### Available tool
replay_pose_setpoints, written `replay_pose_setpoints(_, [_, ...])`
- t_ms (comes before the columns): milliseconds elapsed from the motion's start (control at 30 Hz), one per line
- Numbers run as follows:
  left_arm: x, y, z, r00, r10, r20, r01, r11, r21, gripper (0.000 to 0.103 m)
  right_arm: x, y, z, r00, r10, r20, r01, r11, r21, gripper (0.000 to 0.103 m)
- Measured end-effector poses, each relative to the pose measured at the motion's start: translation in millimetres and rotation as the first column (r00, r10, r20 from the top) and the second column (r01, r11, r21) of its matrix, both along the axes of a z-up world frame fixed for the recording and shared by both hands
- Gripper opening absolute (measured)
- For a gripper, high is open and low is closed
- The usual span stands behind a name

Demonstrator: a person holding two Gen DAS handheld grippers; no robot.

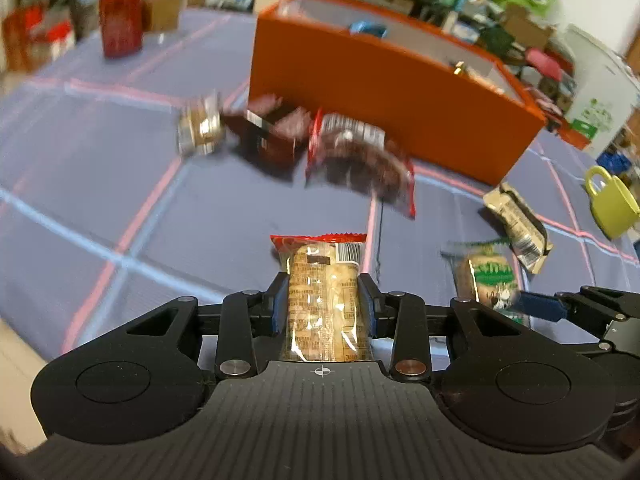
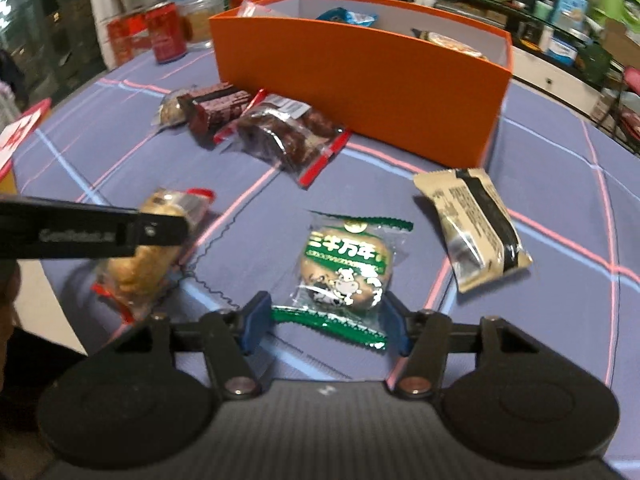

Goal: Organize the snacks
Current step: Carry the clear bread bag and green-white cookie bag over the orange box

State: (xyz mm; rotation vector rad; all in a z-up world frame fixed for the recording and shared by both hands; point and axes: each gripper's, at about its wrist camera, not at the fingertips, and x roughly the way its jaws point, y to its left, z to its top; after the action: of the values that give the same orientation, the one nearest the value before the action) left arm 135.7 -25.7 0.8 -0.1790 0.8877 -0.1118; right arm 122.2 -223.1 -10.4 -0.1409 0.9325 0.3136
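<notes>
My left gripper (image 1: 323, 292) is shut on a clear, red-edged pack of pale biscuits (image 1: 322, 296), held just above the cloth; the pack also shows in the right wrist view (image 2: 148, 252). My right gripper (image 2: 324, 316) is open around a green-edged cookie packet (image 2: 346, 272) that lies on the cloth; the packet also shows in the left wrist view (image 1: 486, 276). An orange box (image 2: 360, 80) stands at the back with a few snacks inside. In front of it lie a dark brownie pack (image 2: 284, 132), a dark red bar (image 2: 216, 108) and a beige packet (image 2: 476, 224).
A blue checked cloth (image 2: 540, 152) covers the table. A red can (image 2: 166, 32) and jars stand at the back left. A yellow-green mug (image 1: 610, 200) sits at the right. The table's edge runs close on the left.
</notes>
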Motion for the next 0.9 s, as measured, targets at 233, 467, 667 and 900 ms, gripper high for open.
replay_pose_setpoints(233, [8, 14, 26, 0.994, -0.03, 0.101, 0.024, 0.998, 0.062, 0.029, -13, 14, 20, 0.996, -0.051, 0.079, 0.053, 0.998, -0.022, 0.058])
replay_pose_setpoints(467, [24, 19, 32, 0.99, -0.053, 0.13, 0.032, 0.987, 0.159, 0.029, -23, 18, 64, 0.965, -0.136, 0.224, 0.132, 0.991, 0.033, 0.058])
replay_pose_setpoints(667, [29, 15, 28, 0.991, -0.071, 0.112, 0.05, 0.982, 0.18, 0.029, -22, 32, 67, 0.96, -0.121, 0.251, 0.113, 0.992, 0.048, 0.059])
replay_pose_setpoints(900, [32, 7, 26, 0.992, -0.08, 0.101, 0.057, 0.977, 0.206, 0.029, -24, 31, 58, 0.96, -0.118, 0.252, 0.115, 0.993, 0.026, 0.059])
